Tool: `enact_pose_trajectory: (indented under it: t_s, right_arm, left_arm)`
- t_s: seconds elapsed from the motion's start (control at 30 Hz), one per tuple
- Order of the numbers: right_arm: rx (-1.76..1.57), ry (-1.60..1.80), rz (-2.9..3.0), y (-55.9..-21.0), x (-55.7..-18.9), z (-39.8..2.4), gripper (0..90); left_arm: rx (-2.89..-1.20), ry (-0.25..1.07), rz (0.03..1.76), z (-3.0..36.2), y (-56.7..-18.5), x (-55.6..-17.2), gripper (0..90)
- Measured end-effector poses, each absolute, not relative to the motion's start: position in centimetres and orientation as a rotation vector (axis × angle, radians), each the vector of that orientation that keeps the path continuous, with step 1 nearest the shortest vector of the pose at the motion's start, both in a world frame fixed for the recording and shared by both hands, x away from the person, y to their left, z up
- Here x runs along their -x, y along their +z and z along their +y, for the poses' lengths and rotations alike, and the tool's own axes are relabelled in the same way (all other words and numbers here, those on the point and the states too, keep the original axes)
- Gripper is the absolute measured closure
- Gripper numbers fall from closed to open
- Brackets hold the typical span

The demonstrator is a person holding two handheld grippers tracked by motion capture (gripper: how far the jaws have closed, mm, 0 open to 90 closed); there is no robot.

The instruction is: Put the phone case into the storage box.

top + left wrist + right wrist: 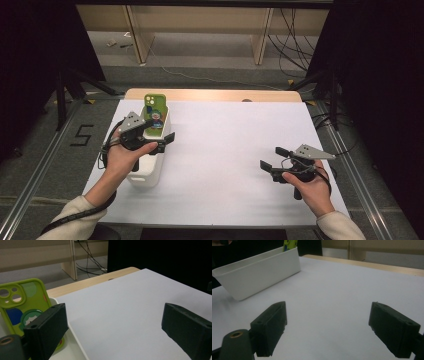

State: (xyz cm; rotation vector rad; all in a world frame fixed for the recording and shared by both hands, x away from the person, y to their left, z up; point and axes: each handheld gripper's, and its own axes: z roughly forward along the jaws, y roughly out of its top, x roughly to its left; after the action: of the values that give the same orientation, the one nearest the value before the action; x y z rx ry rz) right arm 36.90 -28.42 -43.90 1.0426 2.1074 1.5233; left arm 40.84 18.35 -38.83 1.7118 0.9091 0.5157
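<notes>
Glossy green phone case, smooth white plastic bin, matt white tabletop.

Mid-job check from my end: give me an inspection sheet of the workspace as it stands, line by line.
Surface: white sheet over a wooden table; bare between the hands.
Job's things: green phone case standing upright at the far end of the white bin, leaning on its wall.
Clutter: nothing seen on the sheet.
Grippers: left hand-held gripper open over the bin, holding nothing; right hand-held gripper open over bare sheet, holding nothing.
Cables: one trails from the left hand-held gripper along the forearm; loose cables on the floor beyond the table.
Surroundings: wooden furniture legs behind, dark curtains at both sides, a floor mark "5" at left.
</notes>
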Motion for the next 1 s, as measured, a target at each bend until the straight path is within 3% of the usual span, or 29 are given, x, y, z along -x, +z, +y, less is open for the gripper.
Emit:
enact_pose_trajectory:
  t_s: [1.0]
  right_arm:
    - [-1.035, 1.527, 2.122, -43.9, -36.9, -28.4, 16.0]
  left_arm:
    - [-1.732, 0.486, 0.803, 18.7, -40.3, -38.0, 6.4]
